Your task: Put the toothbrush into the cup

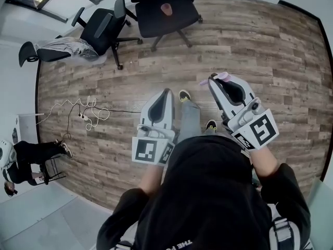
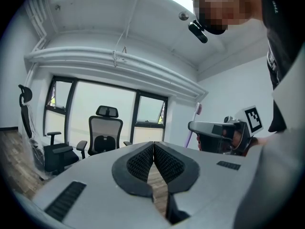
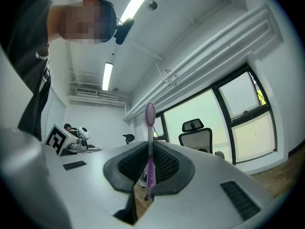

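Fingers: right gripper (image 3: 149,162) pinching the purple toothbrush (image 3: 150,137) by its handle, bristle head poking past the tips, likely for a firm carry | left gripper (image 2: 153,159) pressed together on nothing, apparently spare | cup: in no view | both held out over wooden floor (image 1: 260,46), office chairs (image 1: 161,9) far off

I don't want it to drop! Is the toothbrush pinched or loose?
Pinched: the pads of the right gripper squeeze the toothbrush from both sides, head sticking out.

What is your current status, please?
Right gripper shut on toothbrush, bristles up. Left gripper shut, empty. Cup not clearly in view.
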`<control>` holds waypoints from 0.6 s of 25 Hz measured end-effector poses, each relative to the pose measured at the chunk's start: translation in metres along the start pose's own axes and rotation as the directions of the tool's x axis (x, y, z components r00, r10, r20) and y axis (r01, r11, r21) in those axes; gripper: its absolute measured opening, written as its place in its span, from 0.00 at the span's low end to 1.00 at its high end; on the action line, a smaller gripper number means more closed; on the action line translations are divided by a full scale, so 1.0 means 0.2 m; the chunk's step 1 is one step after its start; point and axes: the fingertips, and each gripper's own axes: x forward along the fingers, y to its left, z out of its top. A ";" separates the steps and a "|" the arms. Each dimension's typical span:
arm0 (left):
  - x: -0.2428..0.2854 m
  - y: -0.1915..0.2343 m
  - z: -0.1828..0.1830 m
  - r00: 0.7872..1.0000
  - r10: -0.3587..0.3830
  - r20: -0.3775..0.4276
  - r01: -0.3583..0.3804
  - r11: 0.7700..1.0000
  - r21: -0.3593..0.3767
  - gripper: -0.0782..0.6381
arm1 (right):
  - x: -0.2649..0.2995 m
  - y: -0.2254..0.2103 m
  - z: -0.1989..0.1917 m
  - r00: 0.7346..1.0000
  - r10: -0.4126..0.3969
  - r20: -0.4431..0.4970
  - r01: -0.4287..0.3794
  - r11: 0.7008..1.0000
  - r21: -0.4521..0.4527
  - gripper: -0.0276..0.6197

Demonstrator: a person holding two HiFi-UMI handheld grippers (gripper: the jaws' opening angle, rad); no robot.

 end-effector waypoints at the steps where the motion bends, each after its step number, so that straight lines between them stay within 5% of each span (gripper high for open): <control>1: 0.05 0.04 0.00 1.000 -0.005 -0.003 0.005 1.000 -0.003 0.14 | 0.05 -0.03 -0.01 1.000 -0.003 -0.004 0.003 1.000 0.000 0.11; 15: 0.67 0.72 0.18 0.998 -0.061 0.013 0.061 0.998 -0.028 0.14 | 0.86 -0.40 -0.06 0.998 -0.036 -0.059 0.035 0.999 -0.017 0.11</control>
